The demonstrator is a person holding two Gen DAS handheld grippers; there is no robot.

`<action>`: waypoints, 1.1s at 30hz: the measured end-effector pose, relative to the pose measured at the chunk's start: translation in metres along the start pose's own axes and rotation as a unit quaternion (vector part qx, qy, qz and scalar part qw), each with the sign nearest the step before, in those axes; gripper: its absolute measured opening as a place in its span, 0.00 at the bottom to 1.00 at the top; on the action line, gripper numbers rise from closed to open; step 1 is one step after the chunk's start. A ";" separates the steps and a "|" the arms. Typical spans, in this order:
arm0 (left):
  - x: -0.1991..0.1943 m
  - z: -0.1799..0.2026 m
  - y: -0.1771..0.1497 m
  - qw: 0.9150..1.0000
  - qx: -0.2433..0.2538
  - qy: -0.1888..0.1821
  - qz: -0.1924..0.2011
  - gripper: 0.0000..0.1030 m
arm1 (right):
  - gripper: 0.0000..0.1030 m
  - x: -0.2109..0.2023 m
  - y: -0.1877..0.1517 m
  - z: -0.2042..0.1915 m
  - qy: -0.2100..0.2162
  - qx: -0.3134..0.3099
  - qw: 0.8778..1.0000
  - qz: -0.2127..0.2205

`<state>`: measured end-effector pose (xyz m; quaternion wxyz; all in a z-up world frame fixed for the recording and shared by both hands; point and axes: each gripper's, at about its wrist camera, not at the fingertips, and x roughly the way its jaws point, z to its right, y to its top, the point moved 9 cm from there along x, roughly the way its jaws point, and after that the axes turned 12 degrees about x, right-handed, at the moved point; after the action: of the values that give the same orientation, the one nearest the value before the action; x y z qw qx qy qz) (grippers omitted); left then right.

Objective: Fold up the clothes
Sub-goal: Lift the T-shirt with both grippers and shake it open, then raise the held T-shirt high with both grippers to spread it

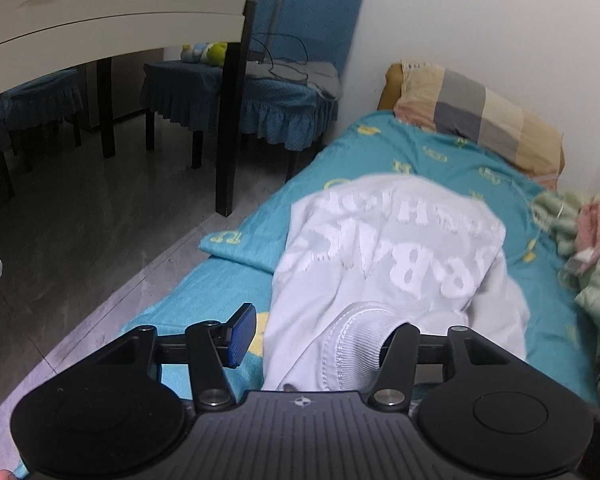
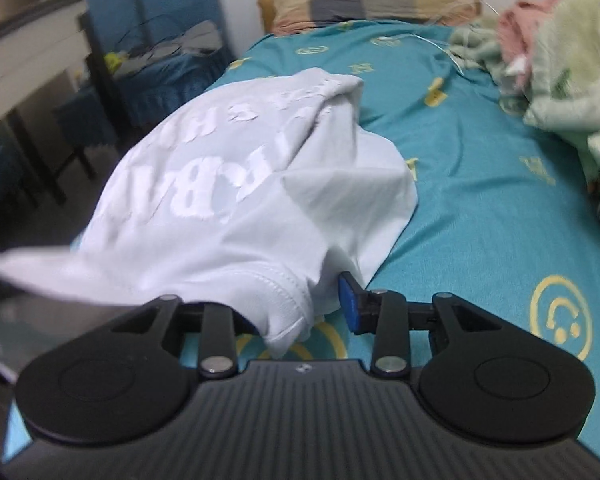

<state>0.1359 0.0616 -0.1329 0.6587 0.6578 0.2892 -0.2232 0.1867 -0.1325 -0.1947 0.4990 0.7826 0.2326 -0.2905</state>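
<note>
My left gripper (image 1: 320, 330) stands parted: the blue pad of one finger (image 1: 242, 334) is clear of the cloth, the other finger is buried under the ribbed hem of the white T-shirt (image 1: 388, 256), so the pads aren't pressing on it. Cloth lies between the jaws, loosely draped.

My right gripper (image 2: 296, 308) is much the same (mirror case): one blue pad (image 2: 350, 304) shows just beside the shirt's stitched edge, the opposite finger is covered by fabric. Gap visible between pad and cloth, so parted, nothing clamped.

The T-shirt is bunched in a heap on the teal bedsheet (image 1: 440, 160), raised white lettering on top, upside down and only partly readable. In the right view its near corner is blurred and runs off the left edge.

Further out: a checked pillow (image 1: 484, 114) at the head of the bed against the wall, a crumpled green and pink blanket (image 2: 572, 60) cut off at the right edge.

Only the left view shows clearly the blue-covered chairs (image 1: 300, 52), the white table (image 1: 112, 12) and the grey floor (image 1: 80, 232); the right view shows a smiley print on the sheet (image 2: 560, 312).
</note>
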 end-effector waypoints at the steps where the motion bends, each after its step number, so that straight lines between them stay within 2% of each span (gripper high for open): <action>1: 0.004 0.003 -0.003 1.000 0.008 0.003 -0.006 0.55 | 0.32 -0.003 0.003 0.002 -0.001 0.010 1.000 0.008; 3: 0.010 0.010 -0.011 0.999 0.030 0.010 -0.018 0.56 | 0.22 -0.013 0.014 0.006 -0.007 0.021 0.999 0.041; 8: 0.026 0.025 -0.038 0.993 0.095 0.029 -0.059 0.59 | 0.22 -0.054 0.046 0.009 -0.017 0.025 0.986 0.163; 11: 0.026 0.017 -0.035 0.993 0.093 0.044 -0.051 0.59 | 0.22 -0.065 0.053 0.019 -0.044 0.028 0.979 0.199; 12: 0.026 0.014 -0.034 0.993 0.091 0.049 -0.048 0.59 | 0.22 -0.063 0.053 0.023 -0.051 0.032 0.979 0.194; 16: 0.016 -0.011 -0.010 0.997 0.037 0.064 -0.007 0.56 | 0.22 -0.031 0.044 0.039 -0.072 0.053 0.989 0.121; 17: 0.014 -0.016 -0.005 0.998 0.025 0.063 0.002 0.51 | 0.22 -0.025 0.042 0.043 -0.073 0.062 0.989 0.109; 19: 0.010 -0.026 0.007 0.998 0.001 0.060 0.020 0.43 | 0.22 -0.025 0.043 0.046 -0.068 0.072 0.989 0.113; 21: -0.002 -0.026 0.022 0.997 -0.007 0.052 0.052 0.31 | 0.22 -0.039 0.053 0.037 -0.054 0.063 0.984 0.155; 22: -0.009 -0.026 0.030 0.996 -0.011 0.047 0.069 0.29 | 0.22 -0.049 0.060 0.032 -0.048 0.056 0.981 0.178; 25: -0.039 -0.024 0.059 0.990 -0.010 0.040 0.135 0.18 | 0.22 -0.093 0.087 0.013 -0.030 0.028 0.964 0.263; 28: -0.088 -0.024 0.100 0.975 -0.010 0.031 0.218 0.13 | 0.17 -0.143 0.114 -0.007 -0.010 0.000 0.941 0.339; 33: -0.181 -0.028 0.176 0.950 -0.026 0.002 0.311 0.08 | 0.15 -0.236 0.166 -0.035 0.030 -0.011 0.911 0.412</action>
<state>0.1198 0.0797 0.1202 0.7120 0.6979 0.0776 0.0018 0.1323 -0.1833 0.0860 0.5761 0.8115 -0.0921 -0.0332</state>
